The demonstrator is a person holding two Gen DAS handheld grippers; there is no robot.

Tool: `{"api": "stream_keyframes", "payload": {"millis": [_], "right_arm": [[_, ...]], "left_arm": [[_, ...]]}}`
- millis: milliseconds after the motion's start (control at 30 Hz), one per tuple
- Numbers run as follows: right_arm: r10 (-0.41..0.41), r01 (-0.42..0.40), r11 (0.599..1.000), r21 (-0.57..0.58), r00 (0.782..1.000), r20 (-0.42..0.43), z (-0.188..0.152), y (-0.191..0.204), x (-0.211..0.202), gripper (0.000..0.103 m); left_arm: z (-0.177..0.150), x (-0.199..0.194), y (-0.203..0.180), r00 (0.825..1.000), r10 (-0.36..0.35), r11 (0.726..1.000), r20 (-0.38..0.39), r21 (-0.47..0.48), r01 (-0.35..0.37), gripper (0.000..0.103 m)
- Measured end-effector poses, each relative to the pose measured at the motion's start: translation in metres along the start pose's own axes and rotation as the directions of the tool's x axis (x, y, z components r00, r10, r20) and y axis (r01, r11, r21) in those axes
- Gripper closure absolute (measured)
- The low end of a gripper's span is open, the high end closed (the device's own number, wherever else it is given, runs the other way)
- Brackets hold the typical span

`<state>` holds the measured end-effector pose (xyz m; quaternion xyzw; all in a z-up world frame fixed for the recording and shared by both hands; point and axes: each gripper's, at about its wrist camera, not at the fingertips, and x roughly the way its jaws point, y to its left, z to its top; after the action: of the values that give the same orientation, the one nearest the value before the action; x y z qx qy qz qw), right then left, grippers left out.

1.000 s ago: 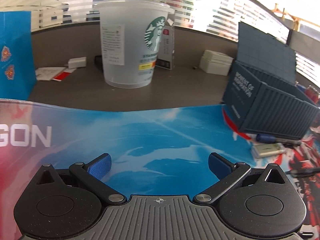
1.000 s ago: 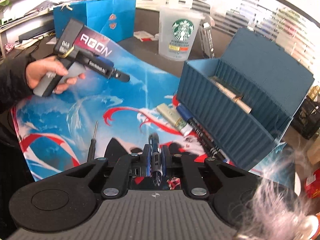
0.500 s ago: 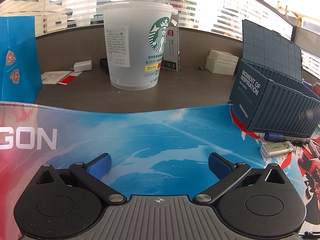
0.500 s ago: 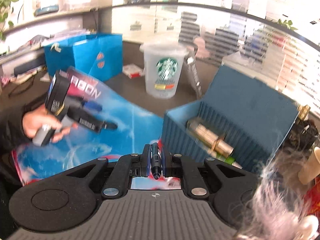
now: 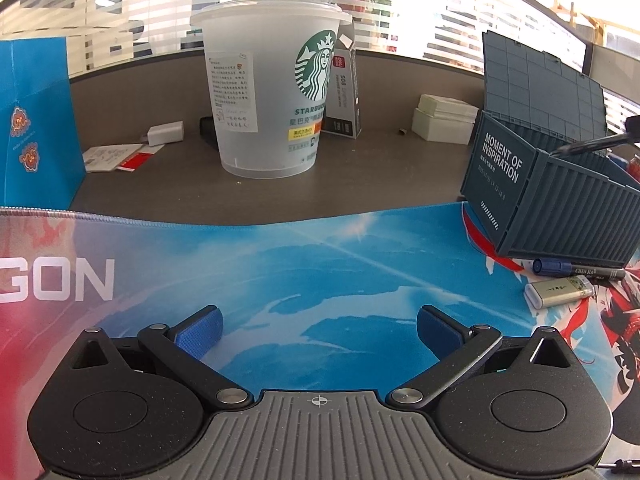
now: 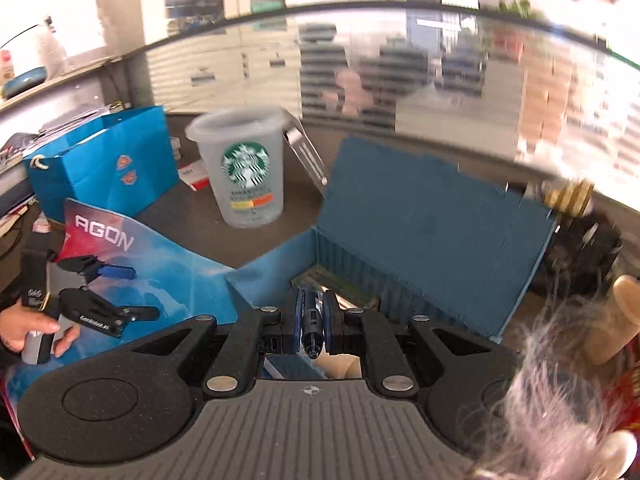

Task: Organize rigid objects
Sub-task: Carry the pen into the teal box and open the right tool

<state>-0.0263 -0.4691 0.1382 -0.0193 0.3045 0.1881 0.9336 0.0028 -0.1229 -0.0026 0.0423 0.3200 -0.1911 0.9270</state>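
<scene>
The right hand-held gripper [image 6: 311, 330], clamped tight on a blue pen [image 6: 311, 322], has lifted it off the mat and now holds it over the open blue box [image 6: 420, 240], ready to drop in, while the left hand-held gripper [image 5: 319, 330] waits wide open.

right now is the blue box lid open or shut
Open. The box has its lid swung up and back, and things lying inside show past the right gripper.

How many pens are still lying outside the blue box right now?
1 in view: a blue-capped marker on the mat, beside the blue box and the lighter. Another pen is clamped in the right hand-held gripper above the box. Others may be hidden.
</scene>
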Motion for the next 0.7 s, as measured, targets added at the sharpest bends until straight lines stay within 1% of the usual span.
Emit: {"api": "stream_keyframes", "payload": {"millis": [133,400,500,567,700], "right_arm": [[0.074,-0.072,0.995,0.071,0.997,-0.026,0.000,-0.013,0.026,0.093],[0.172,-0.158,0.968,0.195,0.983,-0.059,-0.006,-0.035,0.066,0.093],[0.165,-0.146,0.967,0.210,0.983,-0.079,-0.010,-0.042,0.074,0.093],[0.176,-0.155,0.962,0.226,0.981,-0.076,-0.013,-0.049,0.076,0.093],[0.155,-0.134,0.963,0.233,0.985,-0.077,-0.017,-0.059,0.076,0.088]], "left_arm": [[0.000,0.000,0.000,1.000,0.003,1.000,-0.002,0.005,-0.003,0.000],[0.000,0.001,0.000,1.000,0.002,1.000,-0.001,0.004,-0.002,0.000],[0.000,0.001,0.000,1.000,0.002,1.000,-0.001,0.004,-0.002,0.000],[0.000,0.001,0.000,1.000,0.003,1.000,-0.001,0.004,-0.003,0.000],[0.000,0.001,0.000,1.000,0.003,1.000,-0.002,0.005,-0.003,0.000]]}}
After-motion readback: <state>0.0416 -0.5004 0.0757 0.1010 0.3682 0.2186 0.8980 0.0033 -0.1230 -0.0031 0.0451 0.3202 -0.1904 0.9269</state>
